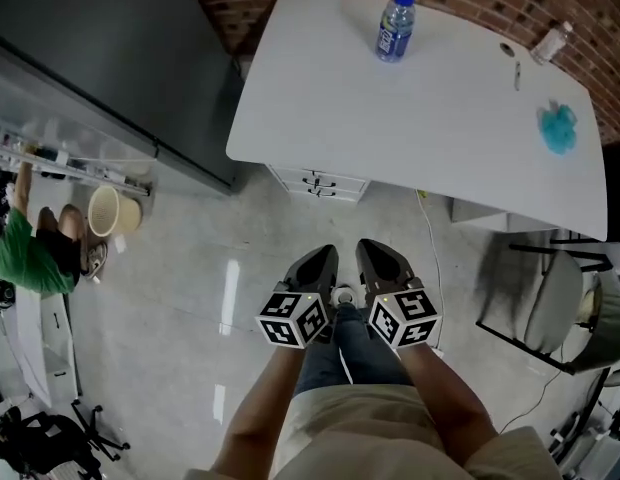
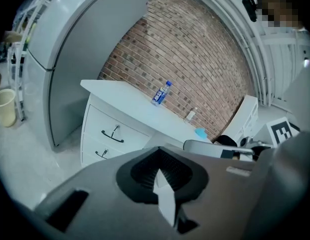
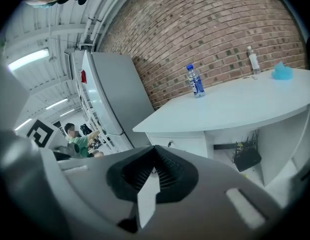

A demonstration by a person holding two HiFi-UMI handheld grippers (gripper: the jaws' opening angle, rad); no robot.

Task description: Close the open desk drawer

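A white desk (image 1: 430, 118) stands ahead against a brick wall. Under its left end is a white drawer unit (image 1: 319, 182). In the left gripper view its two drawer fronts (image 2: 111, 132) with dark handles look flush with each other. My left gripper (image 1: 318, 260) and right gripper (image 1: 374, 256) are side by side over the floor, well short of the desk and touching nothing. Both are shut with nothing between the jaws, as the left gripper (image 2: 162, 178) and the right gripper (image 3: 154, 176) show in their own views.
On the desk are a water bottle (image 1: 394, 26), a small bottle (image 1: 550, 41) and a blue cloth (image 1: 558, 128). A grey refrigerator (image 1: 110, 58) stands left of the desk, a chair (image 1: 550, 308) to the right. A person in green (image 1: 25, 253) and a bin (image 1: 110, 211) are far left.
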